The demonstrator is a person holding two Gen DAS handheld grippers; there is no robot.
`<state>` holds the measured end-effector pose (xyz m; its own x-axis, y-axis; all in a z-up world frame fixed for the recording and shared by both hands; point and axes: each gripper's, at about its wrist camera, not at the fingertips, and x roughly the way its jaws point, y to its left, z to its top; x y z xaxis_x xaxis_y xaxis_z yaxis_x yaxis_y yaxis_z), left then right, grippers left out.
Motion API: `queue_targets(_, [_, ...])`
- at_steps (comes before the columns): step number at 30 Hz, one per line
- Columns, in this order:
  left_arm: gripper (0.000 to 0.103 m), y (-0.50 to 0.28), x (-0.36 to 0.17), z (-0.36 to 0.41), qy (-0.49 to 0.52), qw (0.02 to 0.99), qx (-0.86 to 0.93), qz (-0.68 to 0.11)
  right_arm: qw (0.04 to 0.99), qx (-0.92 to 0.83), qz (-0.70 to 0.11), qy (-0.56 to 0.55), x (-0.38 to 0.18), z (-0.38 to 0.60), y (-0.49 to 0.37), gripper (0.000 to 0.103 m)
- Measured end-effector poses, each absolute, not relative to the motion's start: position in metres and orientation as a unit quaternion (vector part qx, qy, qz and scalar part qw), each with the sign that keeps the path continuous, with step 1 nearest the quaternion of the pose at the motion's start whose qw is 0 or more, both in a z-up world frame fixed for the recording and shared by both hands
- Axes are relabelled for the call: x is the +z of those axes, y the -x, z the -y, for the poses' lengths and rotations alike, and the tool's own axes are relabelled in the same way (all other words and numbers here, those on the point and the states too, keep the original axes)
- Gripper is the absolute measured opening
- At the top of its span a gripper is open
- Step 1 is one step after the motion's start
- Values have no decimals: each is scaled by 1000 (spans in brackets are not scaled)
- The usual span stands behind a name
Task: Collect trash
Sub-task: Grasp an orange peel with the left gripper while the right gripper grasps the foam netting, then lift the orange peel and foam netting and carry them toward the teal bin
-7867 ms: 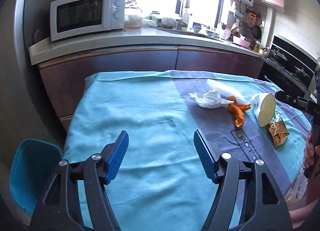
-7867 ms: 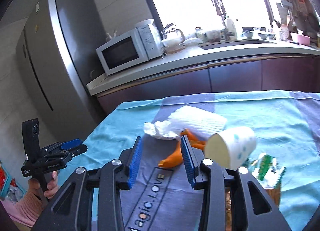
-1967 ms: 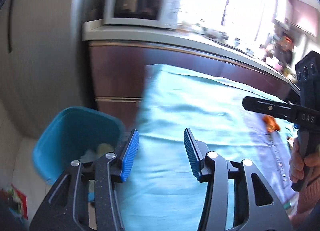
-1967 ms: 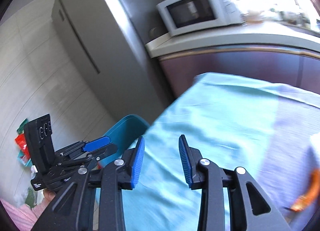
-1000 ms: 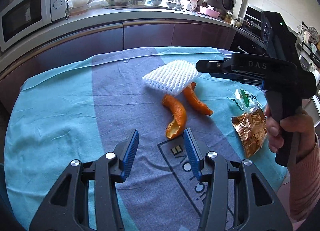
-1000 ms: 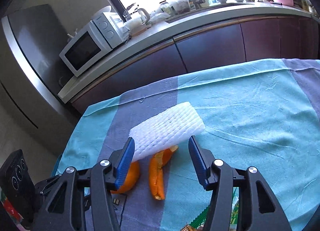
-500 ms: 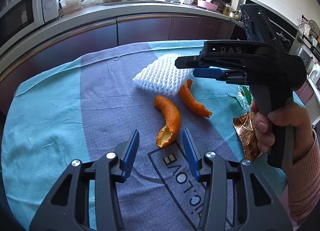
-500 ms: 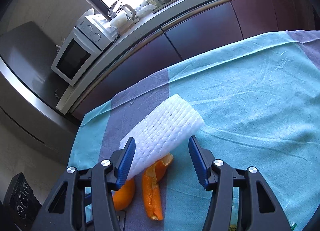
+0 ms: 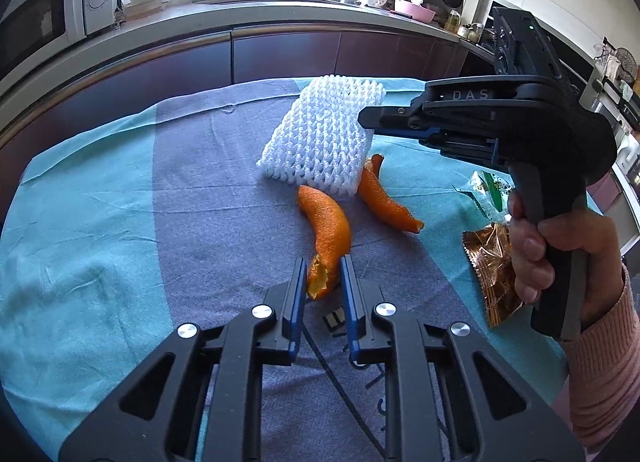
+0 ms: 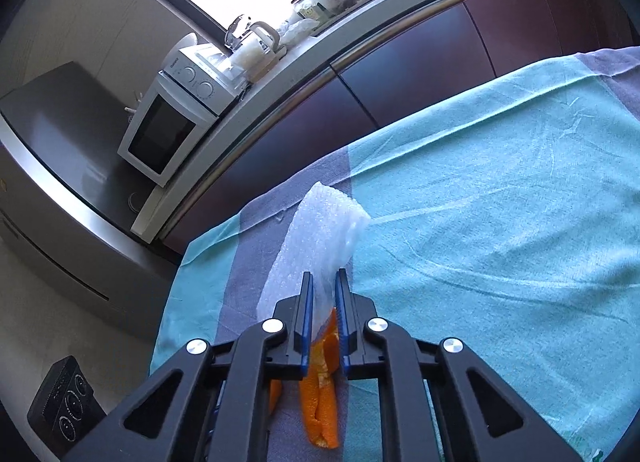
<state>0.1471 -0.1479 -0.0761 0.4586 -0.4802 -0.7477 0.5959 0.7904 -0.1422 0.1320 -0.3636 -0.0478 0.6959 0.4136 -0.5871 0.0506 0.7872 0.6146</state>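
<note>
A curved orange peel [image 9: 328,229] lies on the blue and grey tablecloth [image 9: 100,221]. My left gripper [image 9: 322,268] is closing its jaws, and the blue pads press on the peel's near end. A white foam fruit net [image 9: 324,137] sits behind it, tilted up at its right edge. My right gripper [image 9: 366,119], held by a hand [image 9: 560,246], is closing too. In the right wrist view its pads [image 10: 306,302] squeeze the foam net [image 10: 320,234] between them, at the right gripper [image 10: 322,290]. A second peel [image 9: 384,197] lies beside the net.
A gold foil wrapper [image 9: 492,270] and a green and white wrapper [image 9: 488,189] lie at the cloth's right edge. A dark cabinet and counter with a microwave [image 9: 48,21] stand behind the table. A steel fridge [image 10: 48,181] stands at the left.
Both grippers' jaws have narrowed sharply: the left onto the orange peel's near end, the right onto the foam net. The net now stands tilted up and pinched.
</note>
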Motion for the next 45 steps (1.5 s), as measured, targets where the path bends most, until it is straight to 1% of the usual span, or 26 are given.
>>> queue_targets(5, [14, -144, -71, 136, -57, 856, -315, -405, 875, 123, -356, -305, -35, 357, -122, 10])
queue_targets(15, [12, -128, -52, 96, -35, 874, -296, -383, 877, 165, -330, -310, -19, 338, -101, 9])
queue_targets(23, [12, -108, -40, 59, -36, 889, -275, -365, 867, 202, -332, -314, -19, 312, -92, 9])
queue_targets(28, [12, -95, -42, 39, -37, 890, -268, -367, 860, 220, -339, -313, -22, 295, -87, 9])
queue_targets(36, [18, -93, -77, 21, -30, 875, -256, -409, 847, 229, -360, -316, -36, 281, -83, 9])
queue_targets(37, [24, -93, -79, 21, -28, 874, -258, -410, 846, 229, -362, -317, -37, 281, -83, 9])
queue_targets(38, [27, -92, -80, 21, -29, 874, -258, -410, 845, 229, -364, -319, -39, 280, -82, 9])
queue_targets(43, [26, -92, -89, 24, -30, 872, -259, -415, 843, 226, -366, -324, -42, 279, -80, 9])
queue_targets(44, [19, -92, -88, 25, -32, 873, -258, -412, 843, 227, -366, -324, -42, 279, -79, 9])
queue_targets(45, [19, -92, -88, 26, -30, 872, -261, -412, 842, 228, -366, -324, -42, 279, -78, 9])
